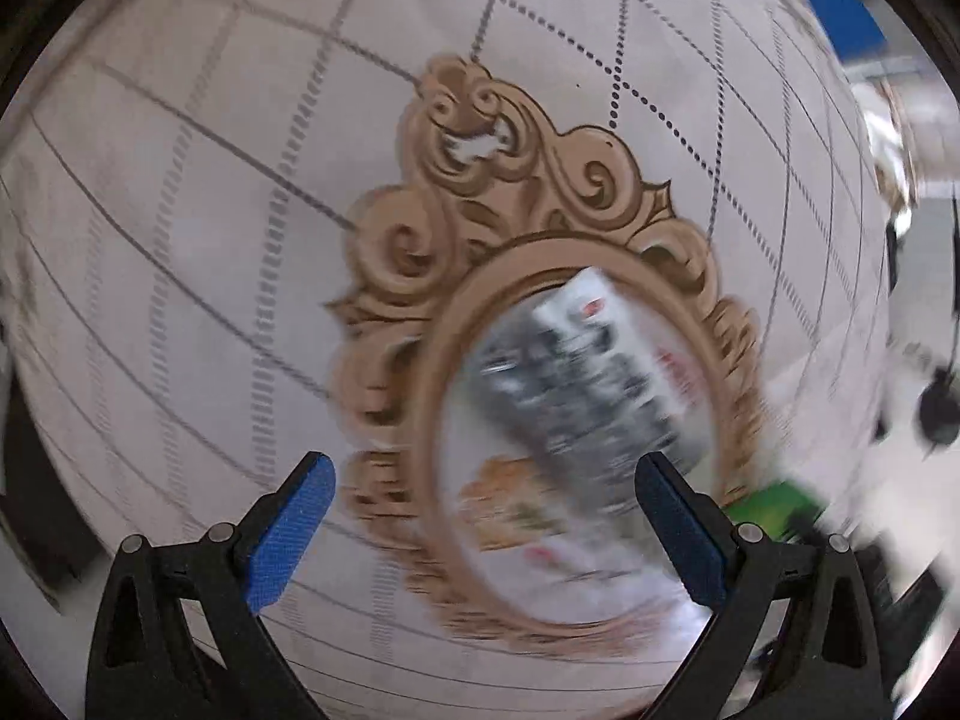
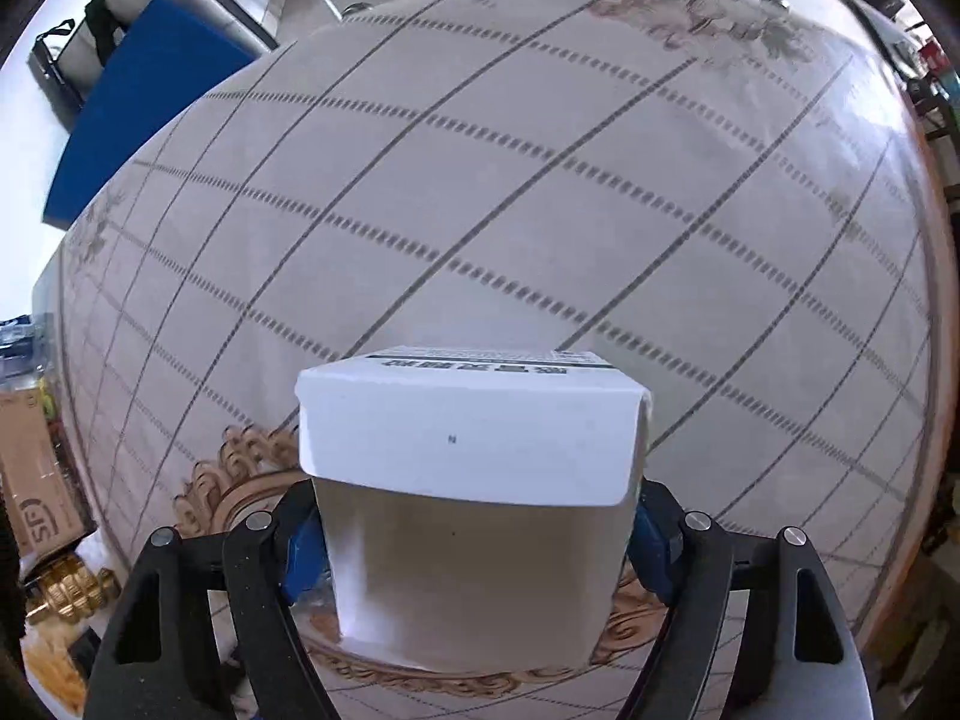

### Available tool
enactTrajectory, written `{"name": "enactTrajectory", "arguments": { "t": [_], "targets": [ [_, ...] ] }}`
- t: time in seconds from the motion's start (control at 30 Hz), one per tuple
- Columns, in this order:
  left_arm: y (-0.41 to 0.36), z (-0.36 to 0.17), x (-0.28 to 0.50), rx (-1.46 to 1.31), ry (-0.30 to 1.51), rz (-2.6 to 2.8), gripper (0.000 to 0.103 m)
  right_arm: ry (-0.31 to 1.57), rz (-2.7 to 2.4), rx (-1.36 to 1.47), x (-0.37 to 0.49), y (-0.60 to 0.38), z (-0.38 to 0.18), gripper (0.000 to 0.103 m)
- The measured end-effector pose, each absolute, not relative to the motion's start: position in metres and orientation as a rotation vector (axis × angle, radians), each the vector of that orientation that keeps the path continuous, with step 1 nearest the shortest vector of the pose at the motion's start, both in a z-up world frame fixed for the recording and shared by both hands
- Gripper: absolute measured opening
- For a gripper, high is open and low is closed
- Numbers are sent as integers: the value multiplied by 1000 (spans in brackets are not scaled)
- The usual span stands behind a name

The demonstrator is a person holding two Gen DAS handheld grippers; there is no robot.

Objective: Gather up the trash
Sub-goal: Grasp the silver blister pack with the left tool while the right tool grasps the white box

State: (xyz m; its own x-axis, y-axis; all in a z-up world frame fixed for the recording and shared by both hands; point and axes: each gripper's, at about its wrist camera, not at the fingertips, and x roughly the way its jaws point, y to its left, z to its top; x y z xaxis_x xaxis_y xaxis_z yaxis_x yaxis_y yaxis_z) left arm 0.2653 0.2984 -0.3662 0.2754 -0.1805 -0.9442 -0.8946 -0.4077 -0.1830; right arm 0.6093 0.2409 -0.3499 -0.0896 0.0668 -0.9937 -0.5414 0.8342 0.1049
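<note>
In the left wrist view my left gripper [image 1: 486, 534] is open and empty above a flat, printed white-and-grey wrapper [image 1: 594, 384], which lies on the tablecloth [image 1: 180, 240] inside an ornate tan oval print; the view is blurred. A small green item [image 1: 774, 507] lies by the right finger. In the right wrist view my right gripper [image 2: 474, 540] is shut on a white cardboard box [image 2: 468, 492], held above the tablecloth [image 2: 540, 210] with its flap towards the camera.
The round table edge [image 2: 924, 360] curves at the right. A blue pad [image 2: 138, 126] on a bench is beyond the table at the far left. A brown carton [image 2: 36, 480] and gold items [image 2: 66, 594] are on the floor at the left.
</note>
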Motion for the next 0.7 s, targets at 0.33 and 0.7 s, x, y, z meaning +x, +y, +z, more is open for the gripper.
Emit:
{"name": "enactTrajectory", "arguments": {
  "t": [0.33,0.7],
  "targets": [
    [310,-393,288,-1964,960,1287,91,1444,525,-485,628,223,-340,81],
    [257,-371,358,-1112,1416,976,76,1514,640,-547,605,155,-343,80]
  ]
}}
